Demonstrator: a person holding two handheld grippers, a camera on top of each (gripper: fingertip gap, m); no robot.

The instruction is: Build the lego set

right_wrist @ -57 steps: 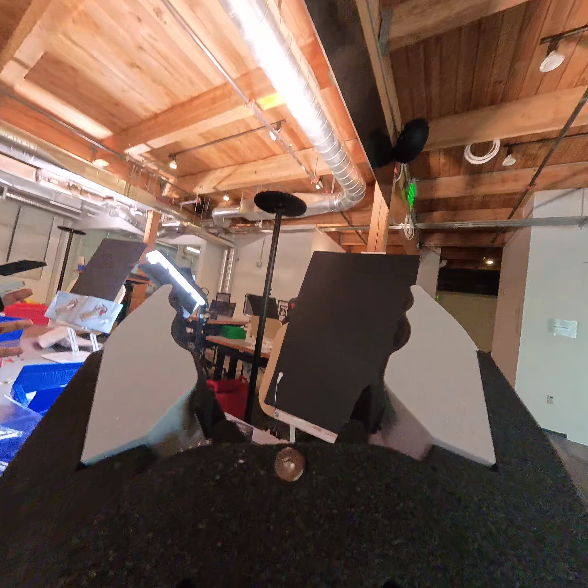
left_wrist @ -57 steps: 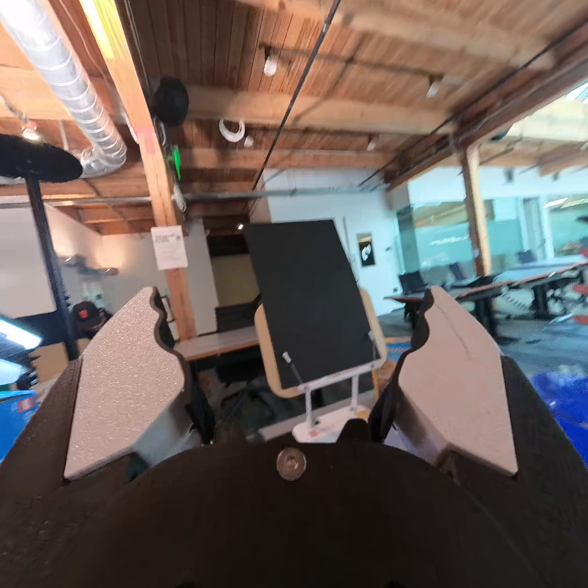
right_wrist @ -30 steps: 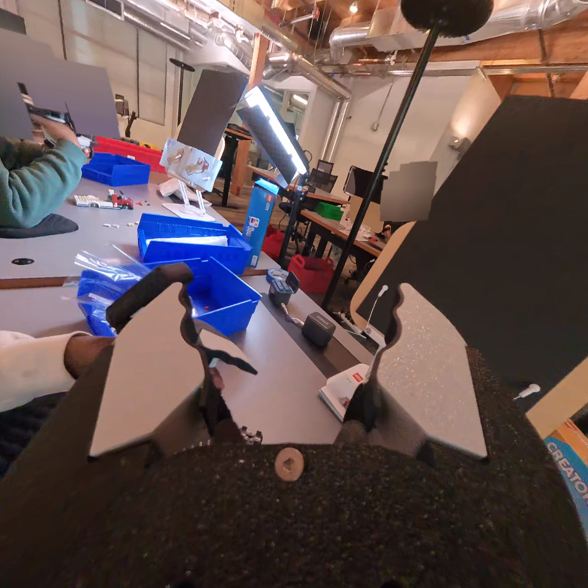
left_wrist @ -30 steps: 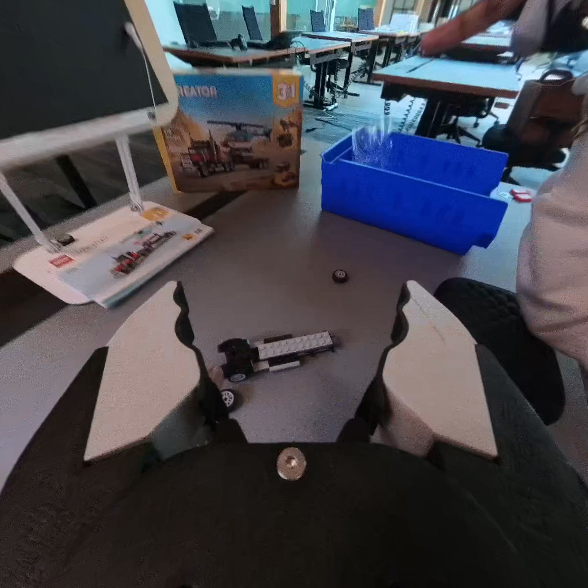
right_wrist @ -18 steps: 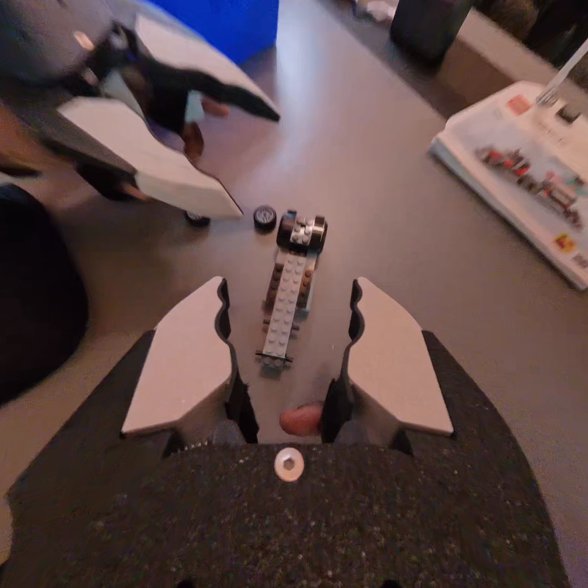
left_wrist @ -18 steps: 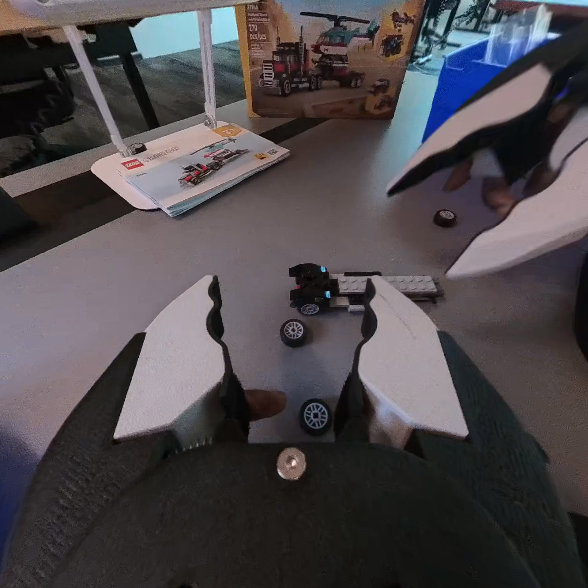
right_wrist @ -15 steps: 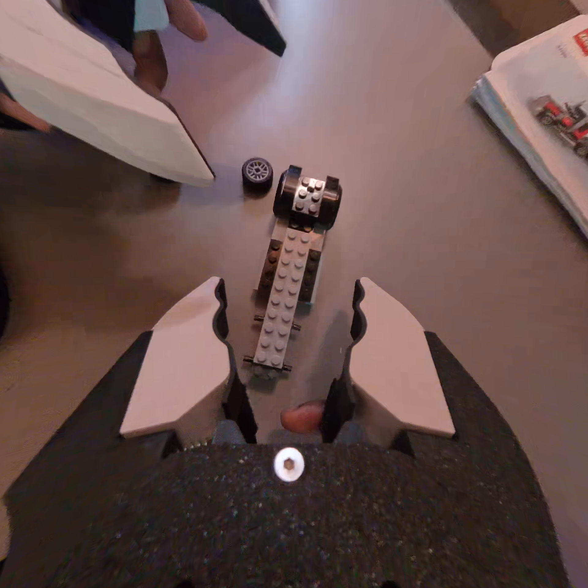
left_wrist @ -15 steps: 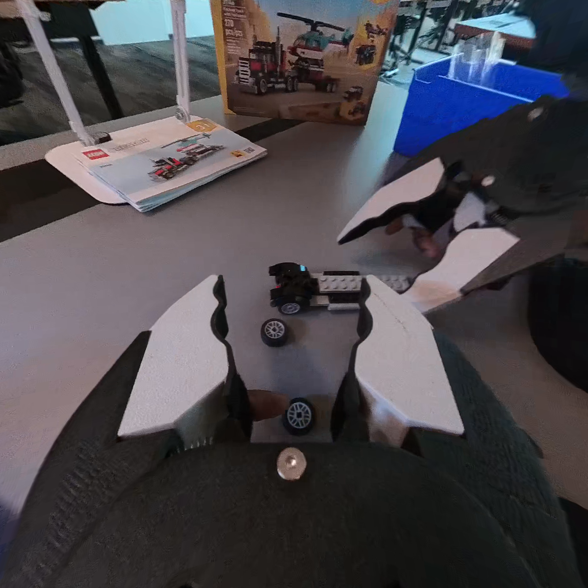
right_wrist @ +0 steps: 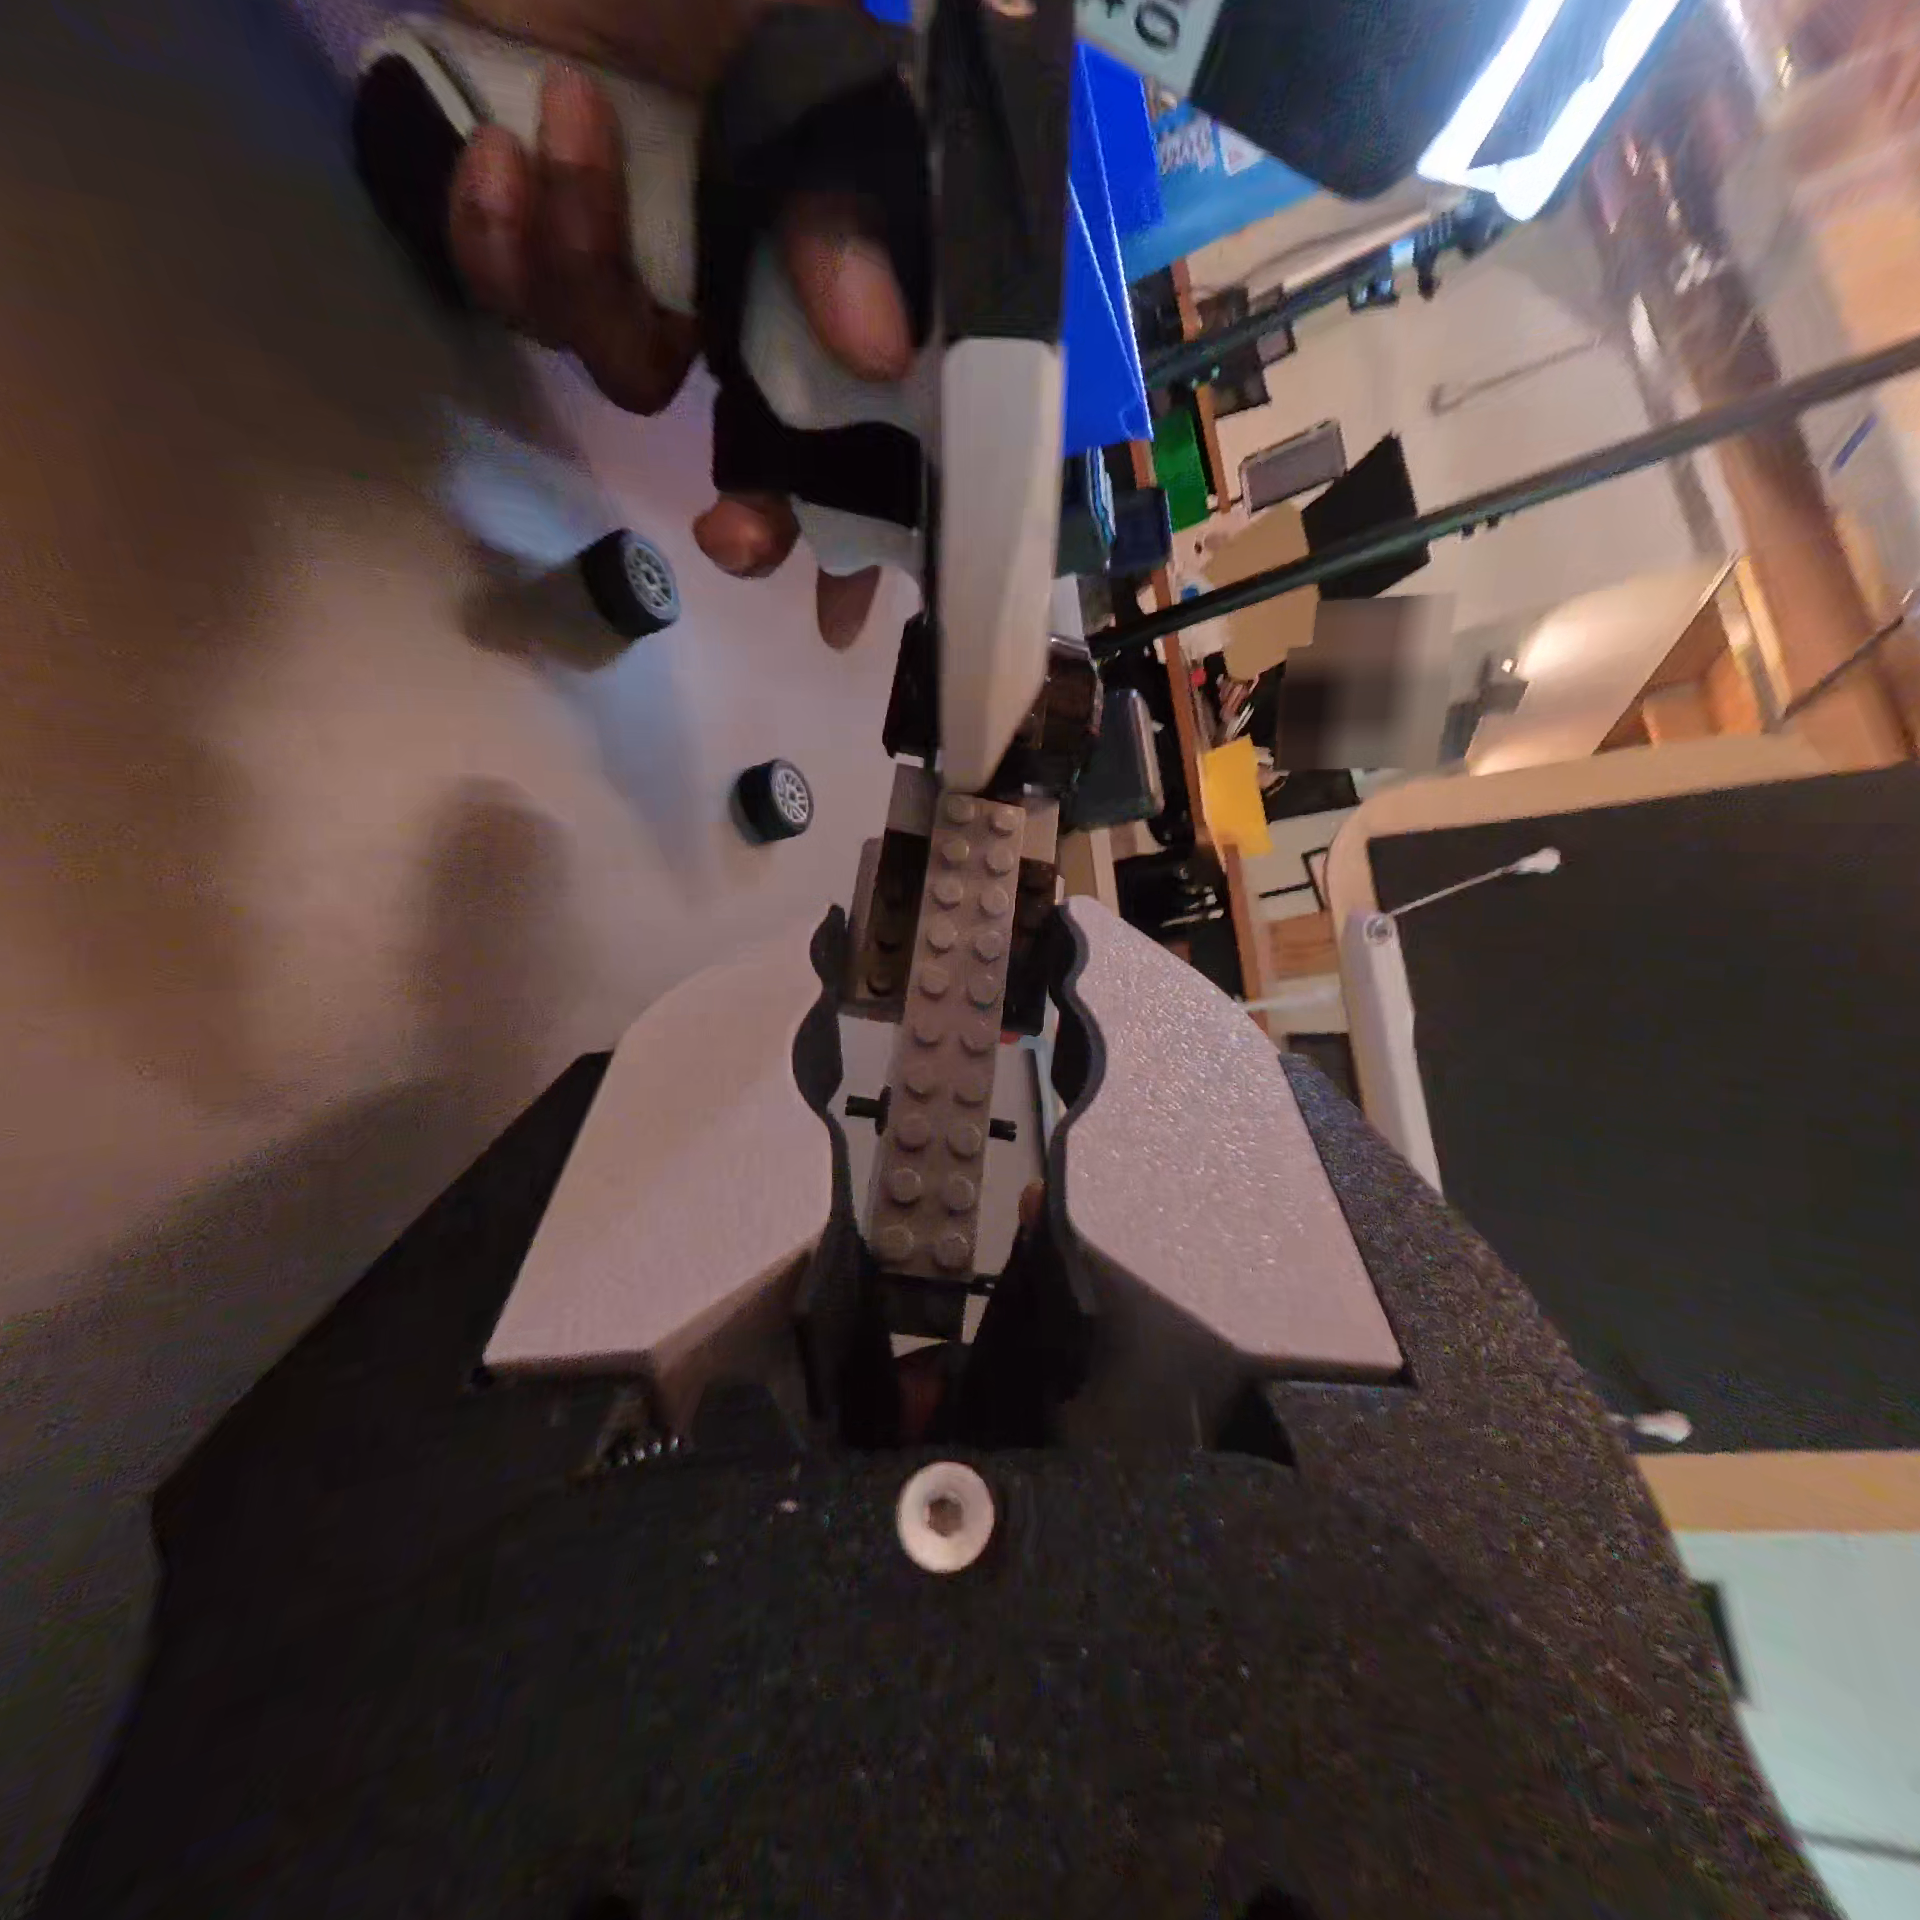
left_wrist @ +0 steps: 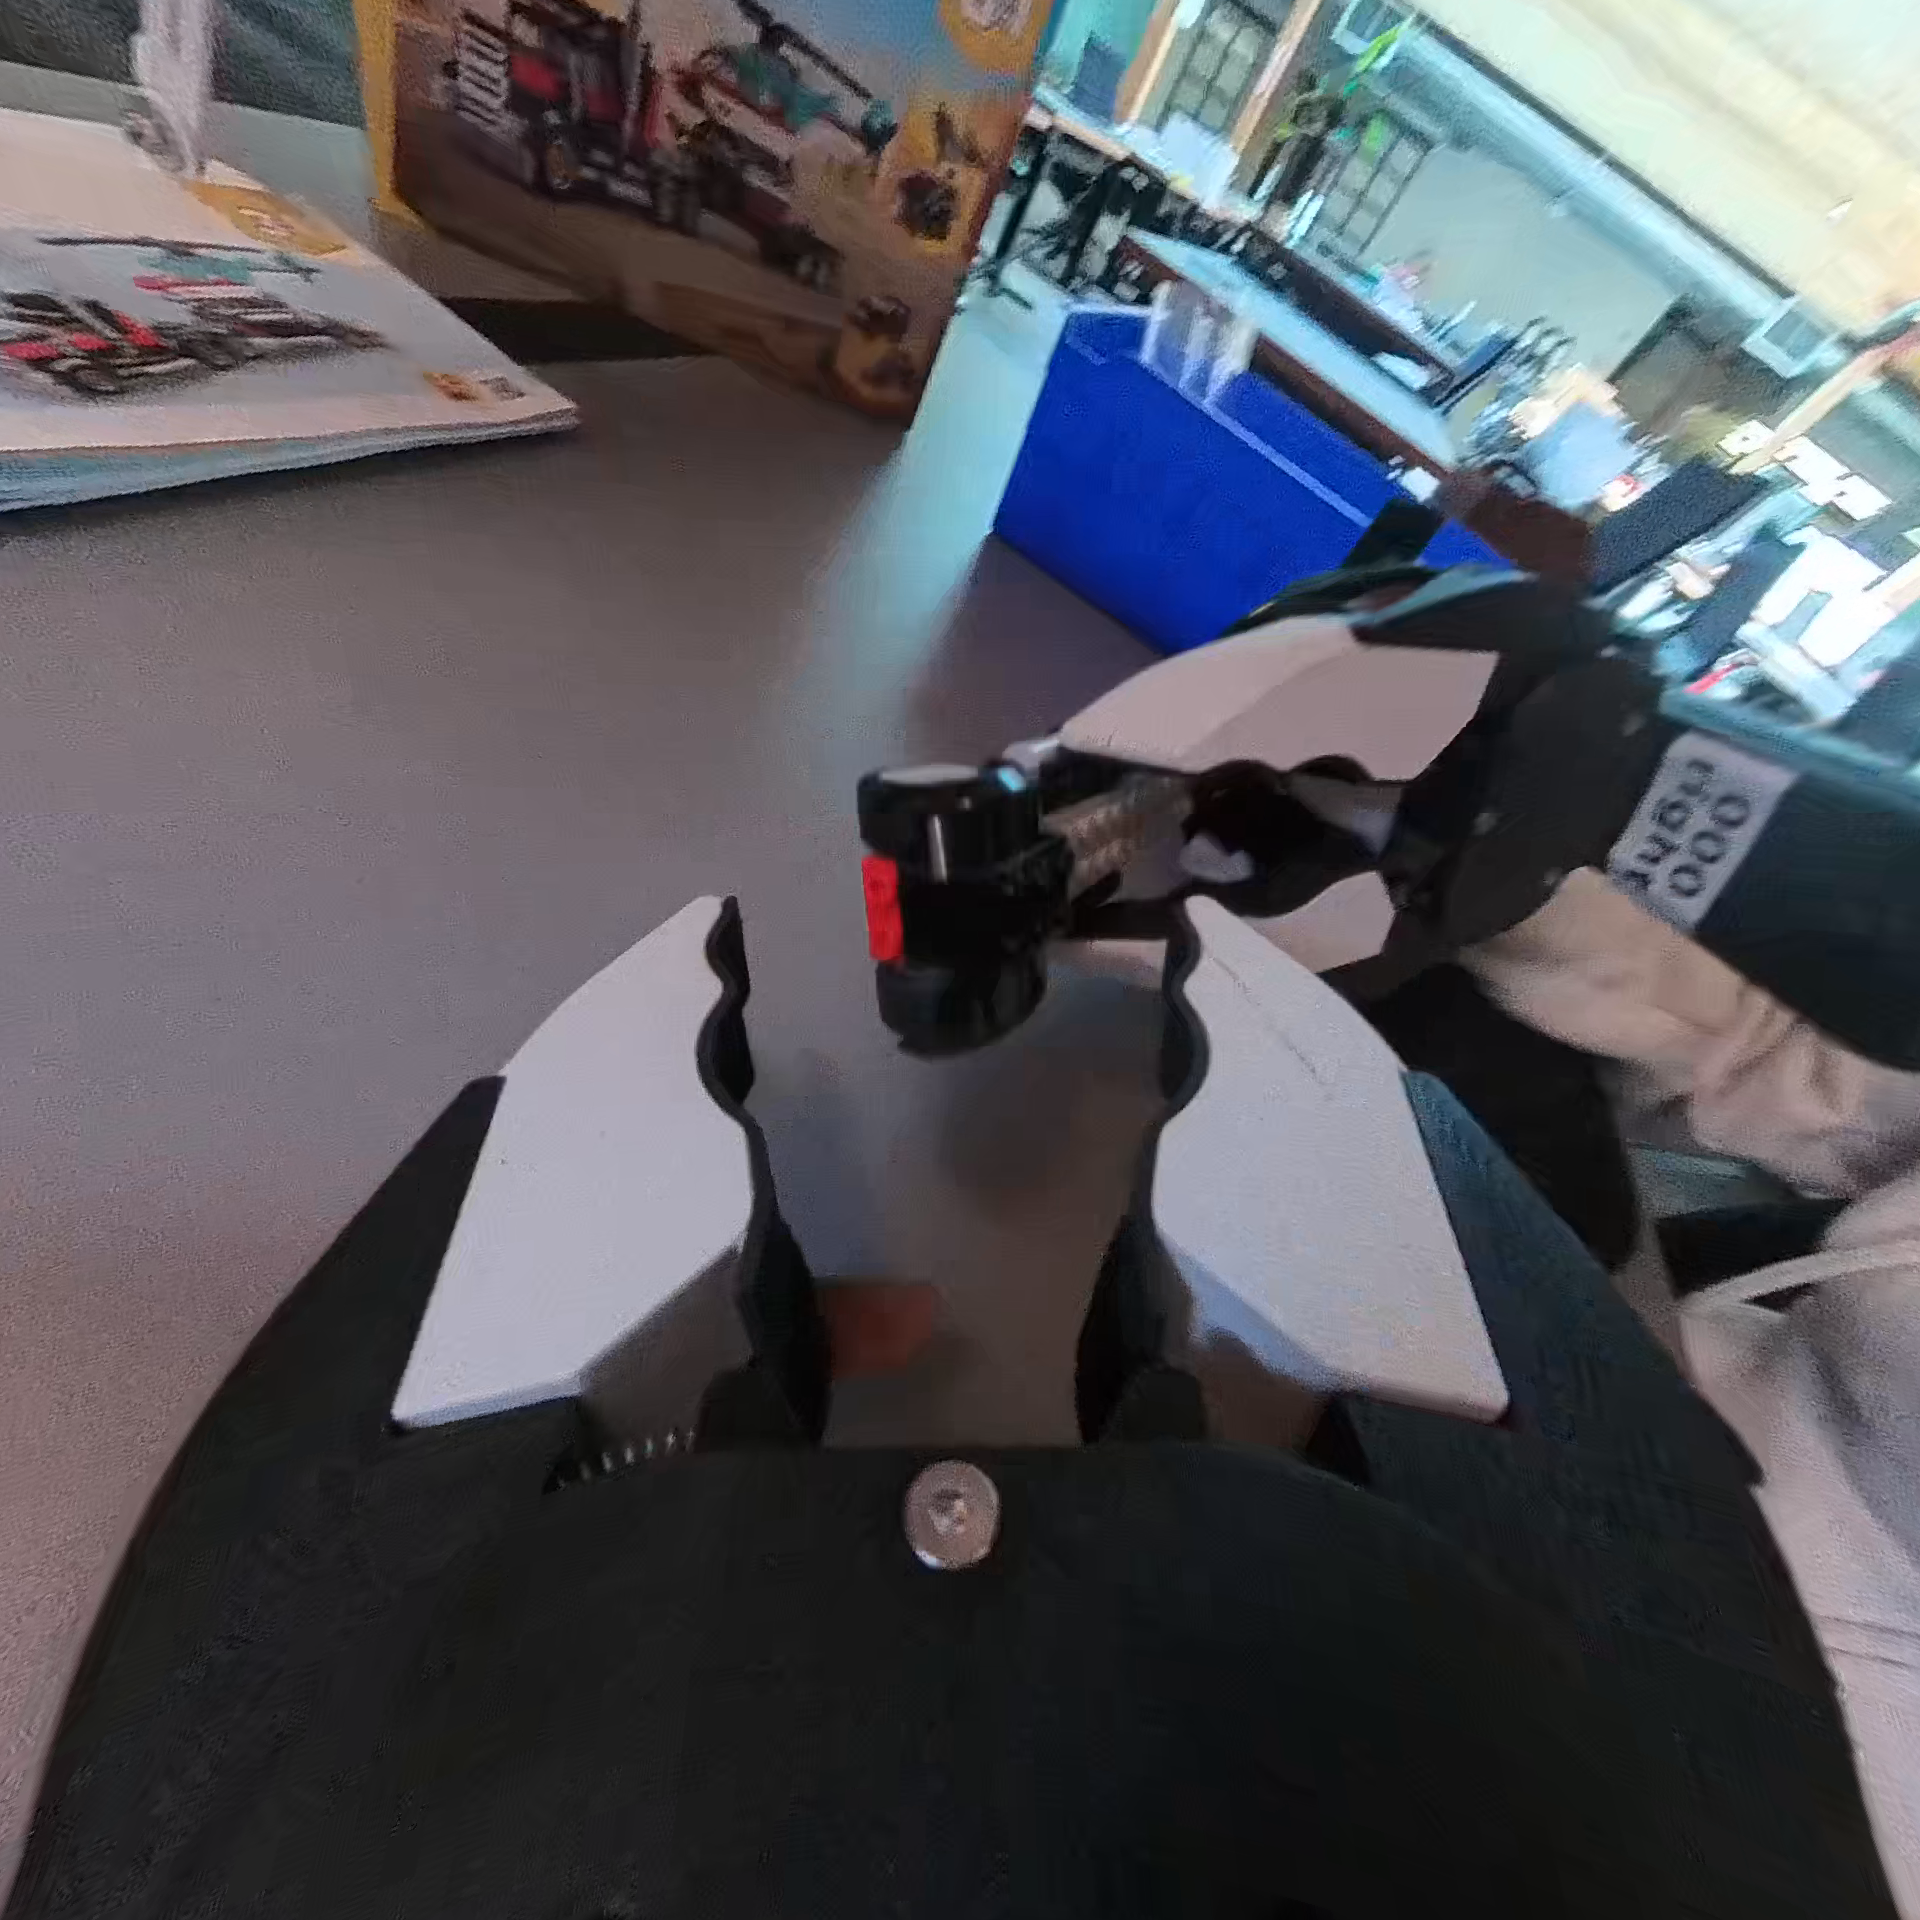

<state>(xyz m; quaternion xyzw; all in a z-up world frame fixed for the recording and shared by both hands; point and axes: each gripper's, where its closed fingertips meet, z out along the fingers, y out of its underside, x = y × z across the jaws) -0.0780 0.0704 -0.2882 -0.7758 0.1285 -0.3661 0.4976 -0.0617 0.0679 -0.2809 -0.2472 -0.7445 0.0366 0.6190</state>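
Observation:
My right gripper (right_wrist: 948, 935) is shut on the rear of a grey and black lego truck chassis (right_wrist: 951, 1039) and holds it off the grey table, rolled on its side. In the left wrist view the chassis (left_wrist: 966, 883) hangs just beyond my left gripper (left_wrist: 951, 935), which is open and empty, with the right gripper (left_wrist: 1132, 821) coming in from the right. The left gripper's white finger (right_wrist: 997, 540) shows edge-on at the chassis front. Two loose wheels (right_wrist: 629, 582) (right_wrist: 774, 800) lie on the table (right_wrist: 312, 727).
An instruction booklet (left_wrist: 208, 343) lies at the far left, with the set's box (left_wrist: 707, 156) standing behind it. A blue bin (left_wrist: 1174, 520) stands at the back right. A black panel on a stand (right_wrist: 1662, 1091) is beside the right gripper.
My right gripper has shut on the chassis, lifted it from the table and rolled it sideways. My left gripper has left the wheels and come up to the chassis front.

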